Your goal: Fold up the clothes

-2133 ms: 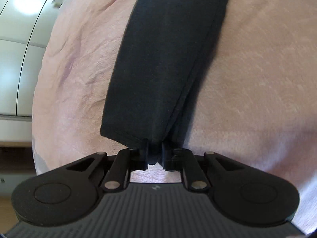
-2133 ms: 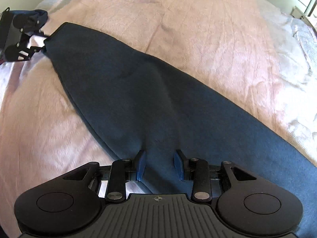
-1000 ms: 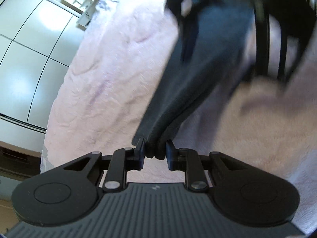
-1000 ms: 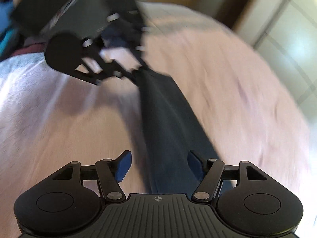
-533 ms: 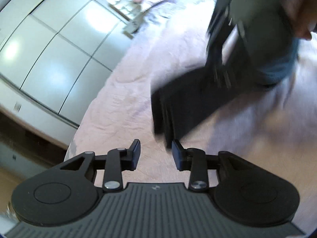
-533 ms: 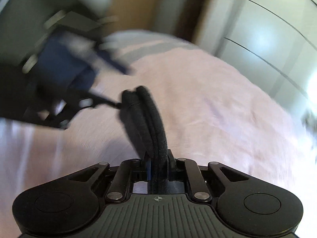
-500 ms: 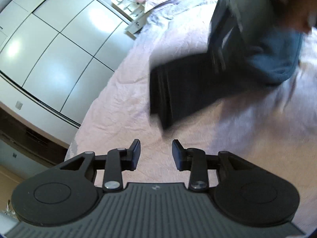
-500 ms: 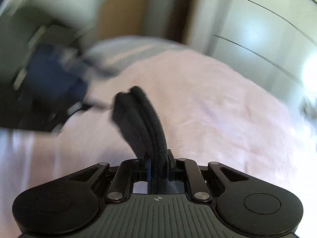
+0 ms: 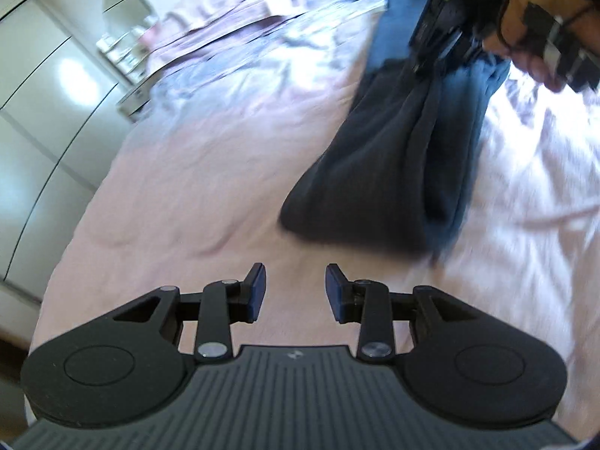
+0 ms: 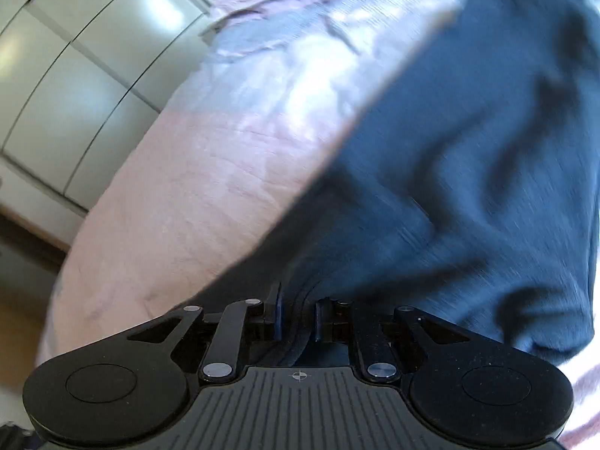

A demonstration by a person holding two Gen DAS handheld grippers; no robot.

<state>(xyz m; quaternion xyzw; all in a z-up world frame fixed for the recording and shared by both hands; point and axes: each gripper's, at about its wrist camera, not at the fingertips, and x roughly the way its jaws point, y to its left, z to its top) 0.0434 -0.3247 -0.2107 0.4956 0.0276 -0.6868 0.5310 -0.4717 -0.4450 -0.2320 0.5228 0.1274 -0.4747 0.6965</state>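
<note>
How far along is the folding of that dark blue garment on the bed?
Partly done: the dark blue garment is already doubled into a narrow bundle on the pink bedspread. The right gripper grips its end; the left gripper is open, empty. Final folds and flattening remain.

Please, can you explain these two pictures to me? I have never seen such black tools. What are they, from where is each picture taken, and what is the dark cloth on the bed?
Each picture comes from a small camera mounted on a hand-held gripper, looking forward along its two fingers. In the left wrist view, the left gripper is open and empty above a pink bedspread. Further off, a person's hand holds the right gripper, from which a dark blue garment hangs down onto the bed. The right wrist view shows that gripper shut on the garment's folded edge. White wardrobe doors stand beside the bed.
</note>
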